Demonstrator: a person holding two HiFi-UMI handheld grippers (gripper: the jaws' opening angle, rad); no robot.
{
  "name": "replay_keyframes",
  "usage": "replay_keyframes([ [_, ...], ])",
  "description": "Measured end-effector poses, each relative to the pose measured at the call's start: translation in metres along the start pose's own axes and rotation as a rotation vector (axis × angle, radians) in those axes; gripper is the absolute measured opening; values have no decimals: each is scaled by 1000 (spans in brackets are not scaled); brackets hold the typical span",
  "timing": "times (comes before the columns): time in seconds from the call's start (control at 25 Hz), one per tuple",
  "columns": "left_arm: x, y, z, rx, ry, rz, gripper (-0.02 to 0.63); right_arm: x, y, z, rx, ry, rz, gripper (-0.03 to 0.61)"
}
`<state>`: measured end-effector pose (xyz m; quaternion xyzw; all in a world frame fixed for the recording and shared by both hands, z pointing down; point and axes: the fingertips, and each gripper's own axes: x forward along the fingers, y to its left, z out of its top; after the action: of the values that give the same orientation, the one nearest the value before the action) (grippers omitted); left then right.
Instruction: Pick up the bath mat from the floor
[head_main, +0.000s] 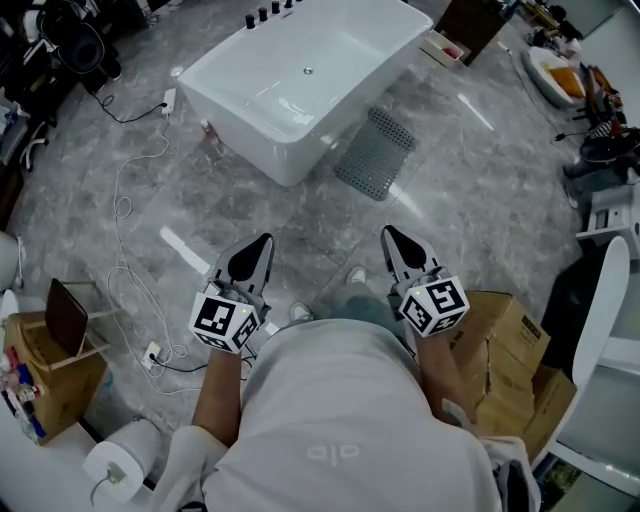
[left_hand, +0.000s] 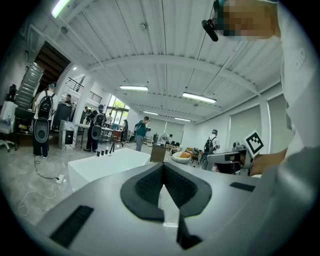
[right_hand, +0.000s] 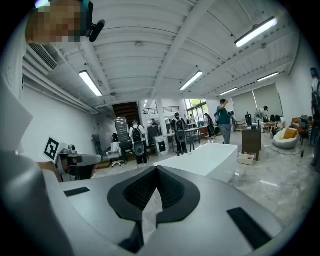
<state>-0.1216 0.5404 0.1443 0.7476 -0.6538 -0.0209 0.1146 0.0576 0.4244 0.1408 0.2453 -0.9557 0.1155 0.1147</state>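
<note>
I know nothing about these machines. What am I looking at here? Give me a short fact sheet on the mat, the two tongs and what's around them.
Setting: grey stone-look floor with a white bathtub
Bath mat: grey, perforated, lying flat on the floor beside the bathtub
Left tongs: shut, nothing between them
Right tongs: shut, nothing between them
Tongs versus mat: both held close to the person, well apart from the mat
Nearby: cardboard boxes at the person's right
Progress: mat not yet picked up
</note>
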Motion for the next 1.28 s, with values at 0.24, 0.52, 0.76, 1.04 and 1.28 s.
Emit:
replay_keyframes([
  [0.24, 17, 20, -6, -18, 14, 24, 15, 24, -17, 0, 2, 4, -2, 26],
  [0.52, 63, 38, -7, -19, 42, 61, 15, 63, -63, 11, 19, 8, 28, 26],
  [0.76, 122, 51, -11, -30, 71, 93, 15, 103, -118, 15, 44, 17, 53, 26],
  [1.04, 208, 65, -11, -49, 99, 162, 15, 151, -199, 14, 75, 60, 93, 26],
  [1.28, 279, 74, -5, -59, 125, 209, 15, 198, -267, 28, 74, 91, 136, 27],
])
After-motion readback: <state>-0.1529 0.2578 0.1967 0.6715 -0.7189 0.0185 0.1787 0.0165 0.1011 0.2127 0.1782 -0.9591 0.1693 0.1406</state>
